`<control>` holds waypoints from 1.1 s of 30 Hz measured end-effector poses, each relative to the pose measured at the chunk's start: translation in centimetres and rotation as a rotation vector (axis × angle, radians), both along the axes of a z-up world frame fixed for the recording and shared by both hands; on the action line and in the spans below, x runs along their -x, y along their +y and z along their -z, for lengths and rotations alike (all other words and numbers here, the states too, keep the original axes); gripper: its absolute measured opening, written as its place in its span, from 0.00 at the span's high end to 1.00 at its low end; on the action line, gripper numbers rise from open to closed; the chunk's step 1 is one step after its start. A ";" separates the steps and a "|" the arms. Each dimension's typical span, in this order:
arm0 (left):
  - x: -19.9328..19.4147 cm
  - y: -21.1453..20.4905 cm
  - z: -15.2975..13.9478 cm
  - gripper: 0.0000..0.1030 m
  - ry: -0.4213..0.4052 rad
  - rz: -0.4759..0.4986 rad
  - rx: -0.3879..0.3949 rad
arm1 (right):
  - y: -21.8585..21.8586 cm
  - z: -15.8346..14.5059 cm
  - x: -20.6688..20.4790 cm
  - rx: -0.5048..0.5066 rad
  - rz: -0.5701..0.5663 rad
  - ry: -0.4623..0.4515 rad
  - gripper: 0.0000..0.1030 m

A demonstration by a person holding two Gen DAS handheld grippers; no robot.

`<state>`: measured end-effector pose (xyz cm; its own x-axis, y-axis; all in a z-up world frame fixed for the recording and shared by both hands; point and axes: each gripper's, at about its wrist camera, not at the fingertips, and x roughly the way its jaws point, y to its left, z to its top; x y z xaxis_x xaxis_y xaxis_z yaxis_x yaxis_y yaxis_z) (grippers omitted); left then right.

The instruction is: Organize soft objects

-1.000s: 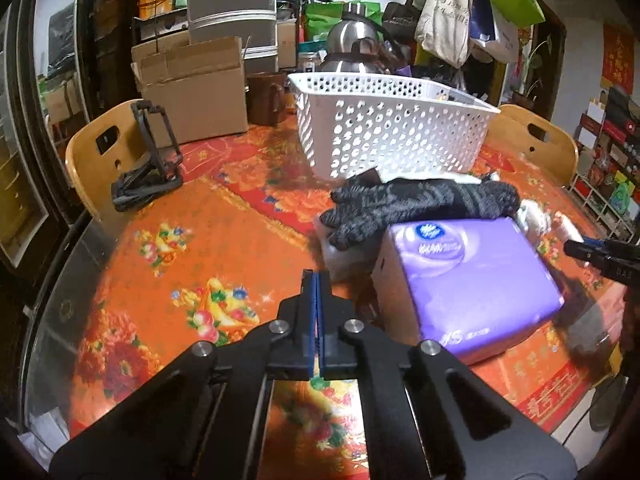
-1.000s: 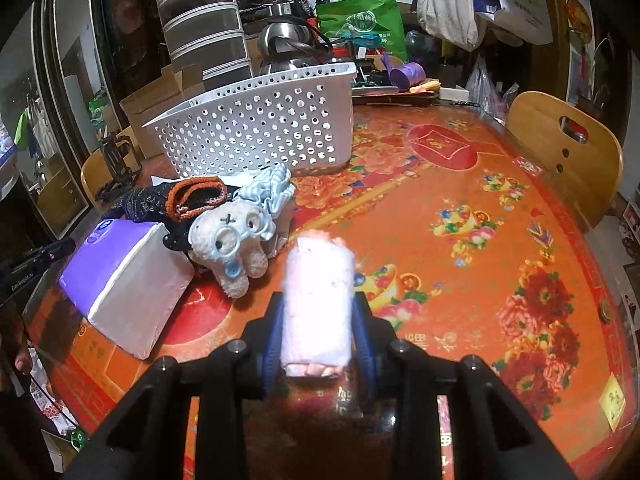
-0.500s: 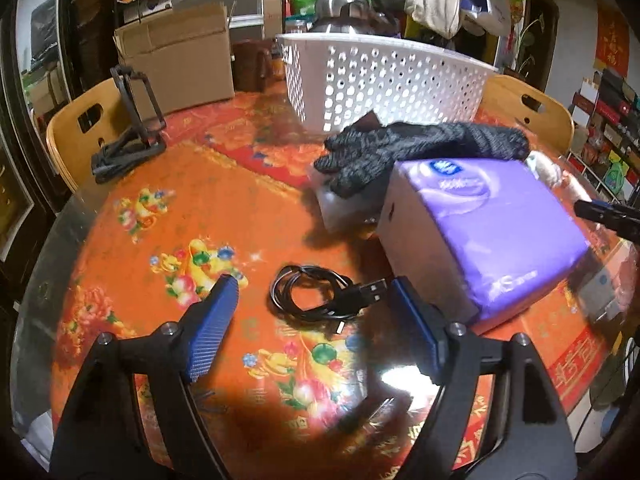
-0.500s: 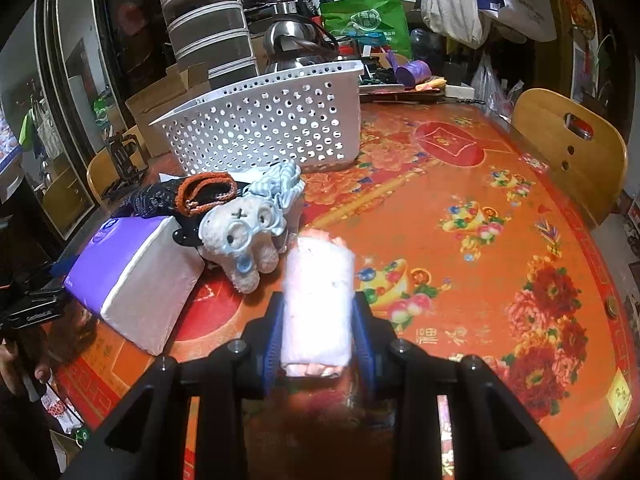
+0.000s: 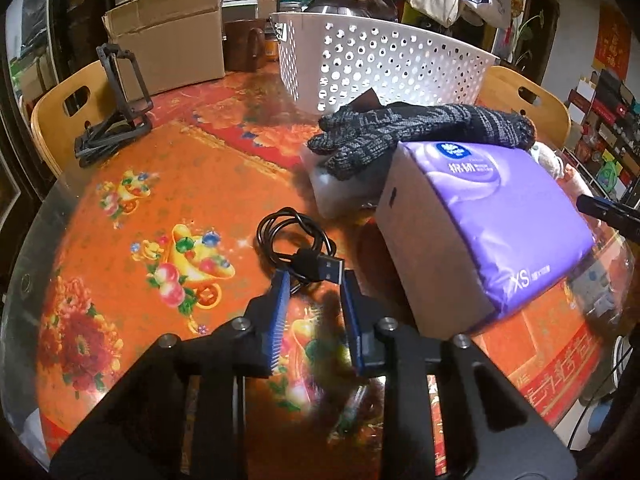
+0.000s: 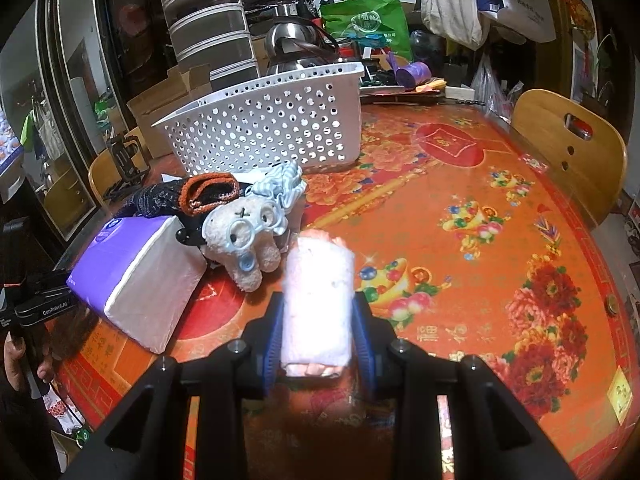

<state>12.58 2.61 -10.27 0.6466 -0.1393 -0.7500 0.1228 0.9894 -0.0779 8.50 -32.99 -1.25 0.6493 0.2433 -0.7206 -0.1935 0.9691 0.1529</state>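
Note:
My left gripper (image 5: 314, 280) hovers low over the table, its jaws closing around the plug of a coiled black USB cable (image 5: 296, 240); the pads do not clearly press on it. To the right lie a purple tissue pack (image 5: 492, 216) and dark knit gloves (image 5: 400, 128), in front of the white perforated basket (image 5: 380, 68). My right gripper (image 6: 319, 300) is shut on a rolled pink towel (image 6: 318, 280), held above the table. Beside it sit a beige plush toy (image 6: 248, 240), a striped cloth (image 6: 284, 184), the tissue pack (image 6: 132, 264) and the basket (image 6: 272, 128).
A black folding stand (image 5: 116, 120) and a cardboard box (image 5: 168, 44) sit at the far left. Wooden chairs (image 6: 568, 148) ring the table. A kettle (image 6: 296, 48) and drawers stand behind the basket. A hand (image 6: 16, 360) holds the left gripper at the left edge.
The left gripper went from shut to wide open, sank toward the table and revealed the cable, and its jaws have now narrowed around the plug. The right gripper and towel stayed put.

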 end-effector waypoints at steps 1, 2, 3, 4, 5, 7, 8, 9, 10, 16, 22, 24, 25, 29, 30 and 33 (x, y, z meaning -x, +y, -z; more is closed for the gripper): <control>0.2 0.0 -0.2 0.90 -0.007 -0.004 0.001 | 0.0 -0.1 0.0 0.000 0.001 -0.001 0.70; 0.2 0.1 -0.3 0.92 -0.008 -0.010 0.003 | -0.1 -0.1 0.0 0.000 0.003 -0.003 0.70; 0.2 0.2 -0.4 0.94 -0.016 -0.017 0.011 | -0.1 -0.1 0.0 -0.001 0.004 -0.005 0.70; 0.3 0.4 -0.6 0.98 -0.026 -0.022 0.013 | -0.1 -0.1 0.1 -0.002 0.005 -0.005 0.70; 0.4 0.3 -0.7 0.99 -0.024 -0.018 0.007 | -0.2 -0.1 0.1 -0.002 0.005 -0.005 0.70; 0.4 0.3 -0.6 1.00 -0.021 -0.017 -0.004 | -0.2 -0.1 0.1 -0.003 0.006 -0.005 0.70; 0.3 0.3 -0.4 1.00 -0.014 -0.012 -0.003 | -0.3 -0.1 0.1 -0.004 0.006 -0.004 0.70; 0.4 0.3 -0.4 1.00 -0.014 -0.015 -0.001 | -0.3 -0.1 0.1 -0.004 0.006 -0.005 0.70; 0.4 0.3 -0.4 1.00 -0.018 -0.020 -0.001 | -0.3 0.0 0.1 -0.005 0.006 -0.005 0.70; 0.9 -0.7 -0.8 0.98 -0.043 0.003 -0.068 | -0.3 0.2 0.1 -0.005 0.005 0.000 0.70; 0.7 -1.3 -0.7 0.27 -0.036 -0.002 -0.084 | -0.2 0.4 0.0 -0.006 -0.002 0.004 0.70; 0.2 -0.9 -1.1 0.23 -0.039 -0.014 -0.085 | -0.2 0.3 0.0 -0.007 -0.004 0.003 0.70; -0.2 -0.7 -1.0 0.22 -0.026 -0.018 -0.086 | -0.2 0.3 0.1 -0.007 -0.005 0.003 0.70; -2.2 0.3 -0.6 0.22 0.023 -0.031 -0.050 | -0.2 0.3 0.0 -0.010 -0.003 0.000 0.70; -2.6 0.4 -0.5 0.22 0.032 -0.030 -0.034 | -0.2 0.2 0.0 -0.011 -0.003 0.001 0.70; -3.1 0.4 -0.4 0.22 0.033 -0.021 -0.035 | -0.3 0.2 0.0 -0.010 -0.005 0.000 0.70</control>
<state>15.73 3.01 -9.91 0.6238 -0.0994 -0.7752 0.1001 0.9939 -0.0469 8.51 -33.24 -1.45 0.6476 0.2541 -0.7183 -0.1986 0.9665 0.1628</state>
